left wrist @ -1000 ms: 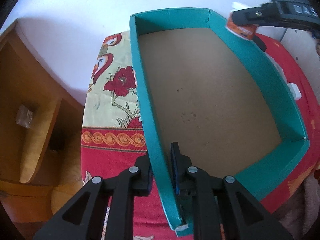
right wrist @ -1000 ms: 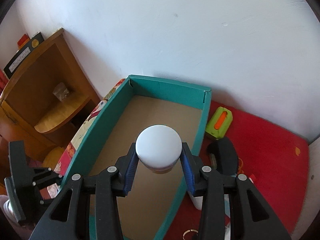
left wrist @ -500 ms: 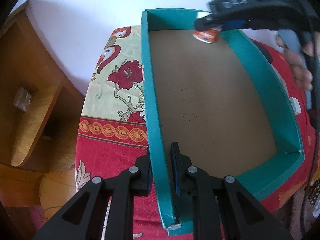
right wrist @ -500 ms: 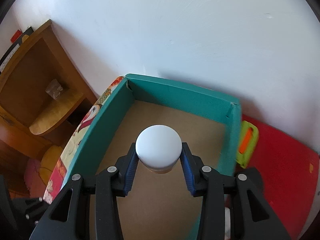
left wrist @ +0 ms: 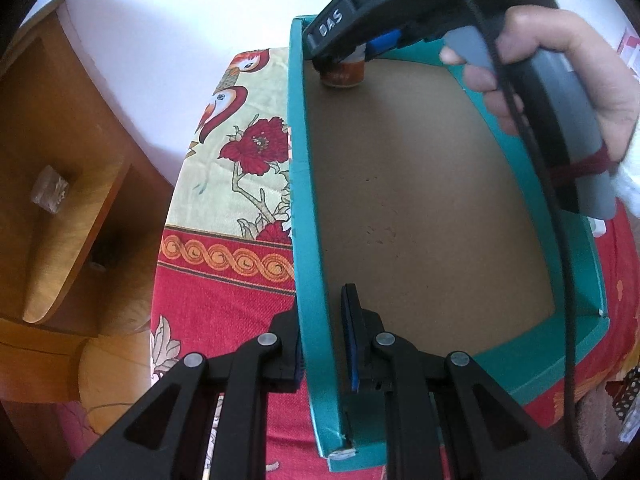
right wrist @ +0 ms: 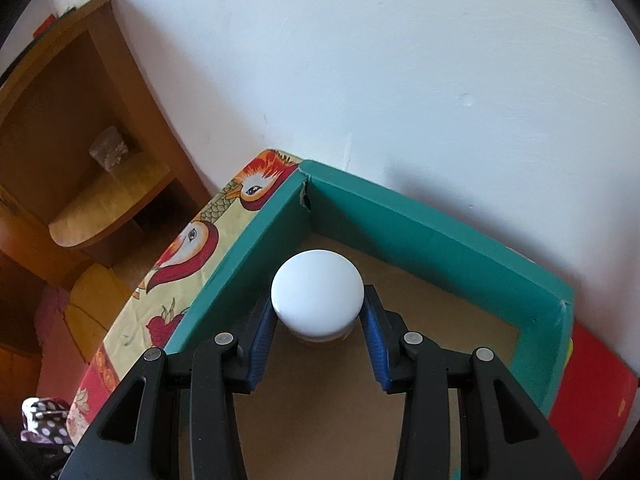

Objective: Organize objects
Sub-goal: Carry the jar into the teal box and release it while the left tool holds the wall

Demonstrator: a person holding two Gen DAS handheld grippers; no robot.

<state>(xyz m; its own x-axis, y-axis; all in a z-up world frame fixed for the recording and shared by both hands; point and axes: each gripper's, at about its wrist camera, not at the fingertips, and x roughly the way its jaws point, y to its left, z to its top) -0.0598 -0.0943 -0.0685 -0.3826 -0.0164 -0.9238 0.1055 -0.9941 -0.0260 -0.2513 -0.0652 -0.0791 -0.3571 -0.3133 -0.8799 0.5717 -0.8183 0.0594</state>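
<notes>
A teal cardboard box (left wrist: 310, 208) with a brown floor lies on a red floral cloth. My left gripper (left wrist: 322, 344) is shut on the box's left wall near its front corner. My right gripper (right wrist: 318, 330) is shut on a small jar with a white lid (right wrist: 317, 295) and an orange label. It holds the jar in the box's far left corner (right wrist: 304, 196). In the left wrist view the jar (left wrist: 344, 74) sits at the box floor under the right gripper's fingers (left wrist: 332, 30); whether it touches the floor I cannot tell.
A wooden shelf unit (left wrist: 60, 184) stands left of the table, with a clear wrapped item (left wrist: 49, 196) on a shelf. A white wall (right wrist: 400, 80) is right behind the box. The red cloth (right wrist: 592, 404) continues right of the box.
My right gripper has carried the jar from over the box's middle to its far left corner and lowered it. My left gripper has kept its hold on the wall.
</notes>
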